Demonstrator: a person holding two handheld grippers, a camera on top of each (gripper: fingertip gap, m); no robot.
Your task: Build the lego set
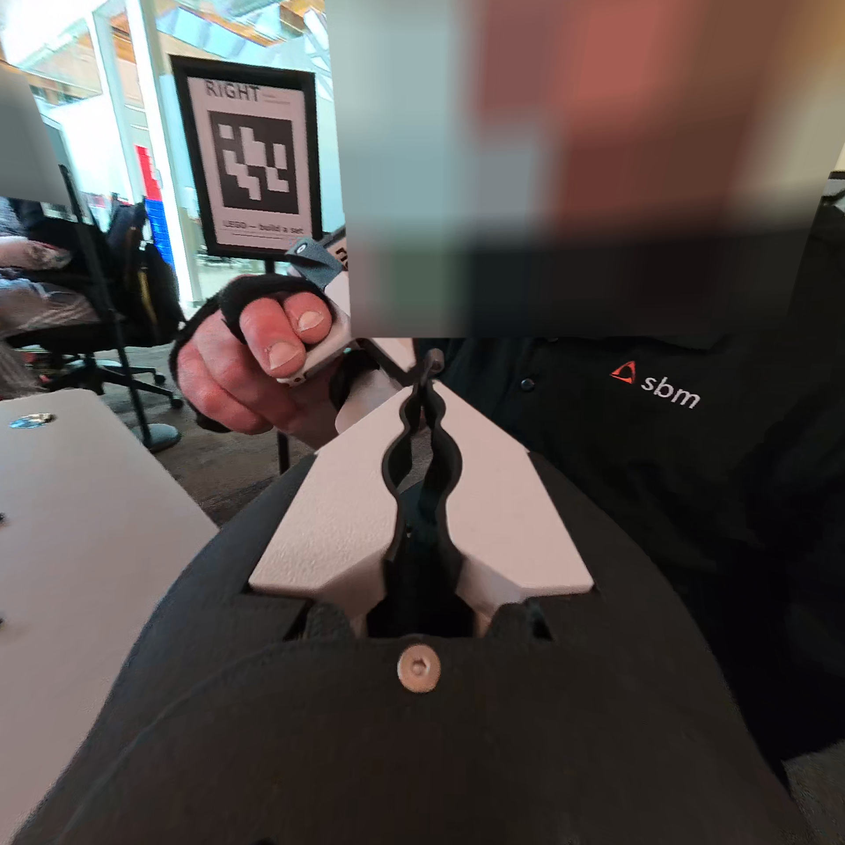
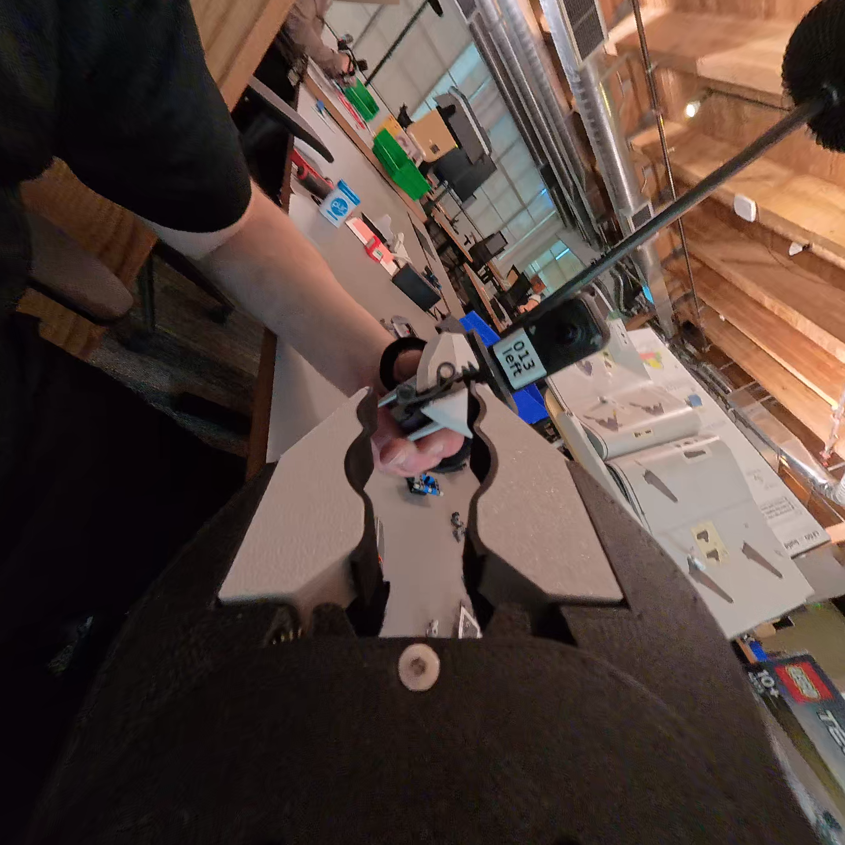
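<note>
One slim dark Lego piece (image 1: 430, 366) sits pinched at the very tips of the left claw (image 1: 423, 393), whose wavy black pads (image 1: 395, 462) are pressed nearly together. The piece is thin and rod-like and sticks out past the tips toward 12 o'clock, with a small rounded grey end. It is held up in the air in front of a person's black jacket (image 1: 640, 503), not on the desk (image 1: 68, 526); finer detail of it cannot be made out.

In the left wrist view, at 10 o'clock from the piece, the person's right hand (image 1: 237, 366), in a black fingerless glove, grips a white handle. Beyond it, toward 11 o'clock, a framed sign (image 1: 249, 160) with a black-and-white marker stands on a pole.

The right claw (image 2: 420, 398) is spread wide and pinches nothing. Through its gap show the left hand (image 2: 411, 452) and, lying on the desk, a small blue and black build (image 2: 423, 487), with a few loose dark bits (image 2: 457, 526) near it toward 4 o'clock. An open instruction booklet (image 2: 663, 480) lies at 3 o'clock, a blue bin (image 2: 480, 324) at 12 o'clock, and a Lego box (image 2: 804, 695) at 4 o'clock by the edge of the view.
</note>
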